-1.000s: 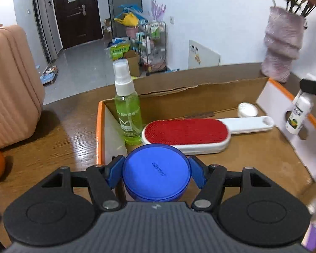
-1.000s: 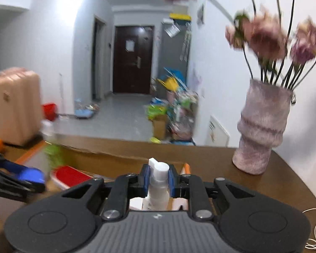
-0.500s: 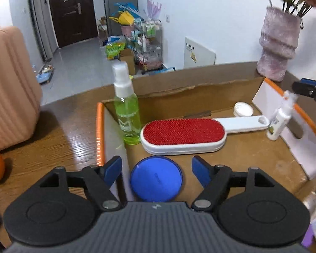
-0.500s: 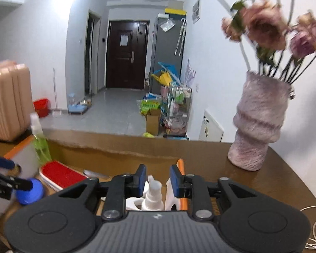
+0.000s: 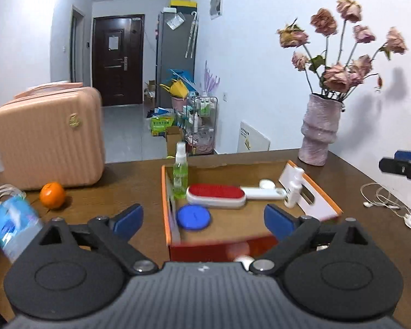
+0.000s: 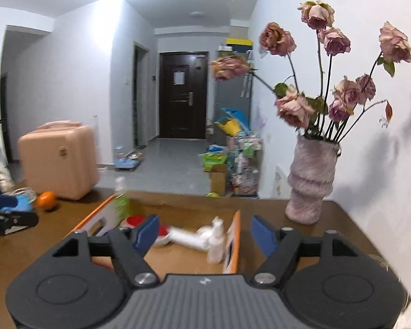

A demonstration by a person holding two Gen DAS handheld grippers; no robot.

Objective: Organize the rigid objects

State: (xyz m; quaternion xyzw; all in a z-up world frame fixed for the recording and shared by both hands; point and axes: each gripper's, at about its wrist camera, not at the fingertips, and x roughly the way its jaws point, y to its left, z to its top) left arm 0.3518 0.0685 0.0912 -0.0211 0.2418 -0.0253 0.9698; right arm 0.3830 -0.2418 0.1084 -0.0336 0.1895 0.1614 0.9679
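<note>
Left wrist view: the left gripper (image 5: 203, 220) hangs wide apart and empty above the near edge of a wooden table (image 5: 128, 181). A pink suitcase (image 5: 49, 137) stands at the table's far left corner, an orange (image 5: 52, 195) just before it, a water bottle (image 5: 13, 223) at the left edge. A vase of dried roses (image 5: 319, 130) occupies the far right corner; earphones (image 5: 383, 200) lie near the right edge. The cardboard box (image 5: 165, 208) mid-table holds a green spray bottle (image 5: 180, 175) upright in its far left corner, a red lint brush (image 5: 216, 196), a blue lid (image 5: 193, 217) flat on the floor, and a white bottle (image 5: 293, 192) against the right wall. No label is legible.

Right wrist view: the right gripper (image 6: 205, 233) is likewise spread wide, holding nothing, over the box's right wall.
</note>
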